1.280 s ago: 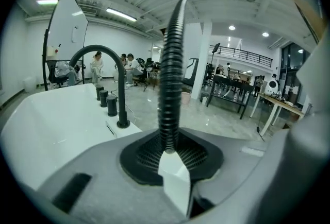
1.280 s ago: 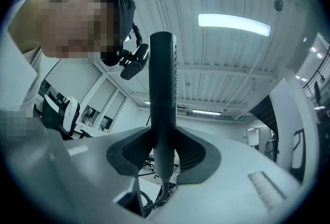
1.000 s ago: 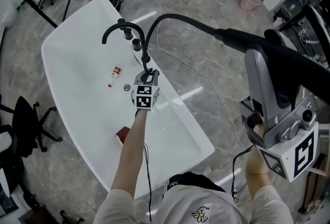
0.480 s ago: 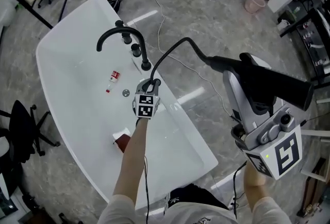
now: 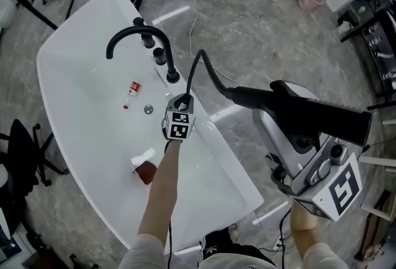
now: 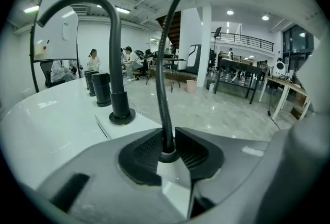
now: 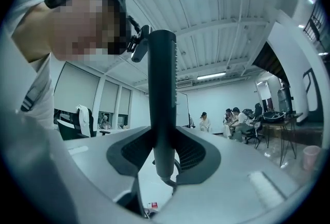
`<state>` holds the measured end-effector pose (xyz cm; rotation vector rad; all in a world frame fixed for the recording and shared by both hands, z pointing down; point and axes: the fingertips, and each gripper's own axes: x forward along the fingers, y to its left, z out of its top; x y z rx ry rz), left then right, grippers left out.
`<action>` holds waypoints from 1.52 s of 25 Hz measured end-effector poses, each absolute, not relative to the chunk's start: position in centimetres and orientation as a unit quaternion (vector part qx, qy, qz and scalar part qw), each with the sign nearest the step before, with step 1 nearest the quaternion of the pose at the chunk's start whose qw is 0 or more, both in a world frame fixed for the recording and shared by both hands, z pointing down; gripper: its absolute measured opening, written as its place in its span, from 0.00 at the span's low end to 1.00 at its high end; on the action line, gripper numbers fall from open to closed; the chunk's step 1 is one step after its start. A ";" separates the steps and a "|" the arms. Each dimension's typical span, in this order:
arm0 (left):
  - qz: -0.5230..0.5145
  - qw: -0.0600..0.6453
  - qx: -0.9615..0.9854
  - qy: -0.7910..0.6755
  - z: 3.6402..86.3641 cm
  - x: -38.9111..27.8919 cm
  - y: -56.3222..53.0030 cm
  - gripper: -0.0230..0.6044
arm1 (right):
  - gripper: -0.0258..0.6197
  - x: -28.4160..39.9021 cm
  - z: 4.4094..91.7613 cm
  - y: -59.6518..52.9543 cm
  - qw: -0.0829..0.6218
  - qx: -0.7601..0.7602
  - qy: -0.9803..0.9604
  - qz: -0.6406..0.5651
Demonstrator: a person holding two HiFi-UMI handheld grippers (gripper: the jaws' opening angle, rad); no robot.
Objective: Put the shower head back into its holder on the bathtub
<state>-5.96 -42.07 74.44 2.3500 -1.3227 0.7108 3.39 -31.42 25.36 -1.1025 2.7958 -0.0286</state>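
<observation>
– Right claw [image 7: 164, 152], what has it got?
– Its jaws are closed on the black shower head [image 5: 312, 116], gripping the stick-shaped handle partway along. The head lies nearly level, out over the floor to the right of the white bathtub [image 5: 74, 94], apart from the rim.
– And the left claw [image 6: 167, 152]?
– Pinched on the black hose [image 5: 203, 64] low down, right at the tub's rim, with both pads pressing it. From there the hose rises, loops over and runs to the end of the shower head.
– What stands near it?
– Just beyond the left claw, the curved black faucet [image 5: 133, 31] on the rim, with two black knobs [image 5: 159, 55] behind its base.
– Inside the tub?
– A small red-and-white bottle [image 5: 133, 87] lies near the drain [image 5: 148, 109]. A dark red thing [image 5: 147, 171] sits partly hidden by the left forearm; I can't tell what it is.
</observation>
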 end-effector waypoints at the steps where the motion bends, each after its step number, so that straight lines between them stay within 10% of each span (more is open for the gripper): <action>1: 0.247 0.174 0.829 -0.471 74.0 -6.0 -42.0 0.17 | 0.26 3.3 25.7 -31.6 0.065 -0.363 0.929 -0.013; 22: 0.141 0.079 0.832 -0.530 63.3 -9.1 -41.4 0.24 | 0.26 0.0 27.0 -31.3 0.023 -0.373 0.928 0.003; 25: 0.153 0.080 0.839 -0.515 63.4 -7.9 -41.3 0.03 | 0.26 -0.3 26.9 -31.2 0.014 -0.378 0.926 0.009; 38: 0.101 0.059 0.824 -0.555 60.7 -10.9 -39.2 0.15 | 0.26 -2.2 32.1 -32.9 -0.040 -0.394 0.918 -0.021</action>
